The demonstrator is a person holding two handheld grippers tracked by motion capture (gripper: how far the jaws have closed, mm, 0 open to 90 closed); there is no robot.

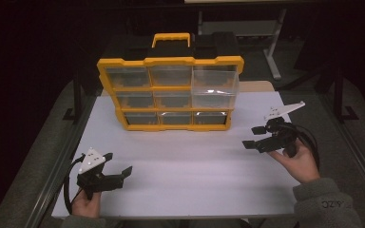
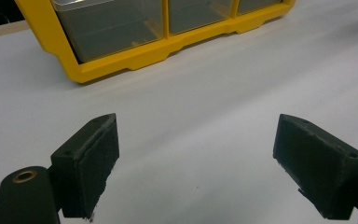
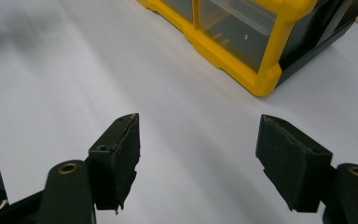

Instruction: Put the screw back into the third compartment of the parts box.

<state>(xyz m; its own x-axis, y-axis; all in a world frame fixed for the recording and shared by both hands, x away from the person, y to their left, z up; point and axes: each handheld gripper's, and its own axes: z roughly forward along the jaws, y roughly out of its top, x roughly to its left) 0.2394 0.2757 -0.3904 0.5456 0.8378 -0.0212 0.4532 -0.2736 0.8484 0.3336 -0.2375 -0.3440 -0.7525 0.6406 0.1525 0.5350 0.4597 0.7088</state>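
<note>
- we cannot make out what the drawers hold: the clear fronts are dim and glary, and any contents stay unreadable.
- in the left gripper view the organizer (image 2: pixel 121 65) is cut off at the top edge, showing just its lowest row; in the right gripper view we see one yellow corner and its black side.
- the room behind the table is dark; we make out a pale metal frame at the back and little else.
- the white table (image 1: pixel 185 166) is bare between the grippers and the organizer, with a grey floor on both sides.
- we count one yellow organizer (image 1: pixel 170 90) with a handle on top, standing upright at the far middle of the table, with nine clear drawers in three rows of three; the top right one sticks out a little.
- we count two grippers, one in each hand.
- the left gripper (image 1: pixel 119 172) sits near the table's front left corner, jaws wide apart with nothing between them.
- the right gripper (image 1: pixel 254 137) hangs at the right side, well apart from the organizer, jaws spread with nothing between them.
</note>
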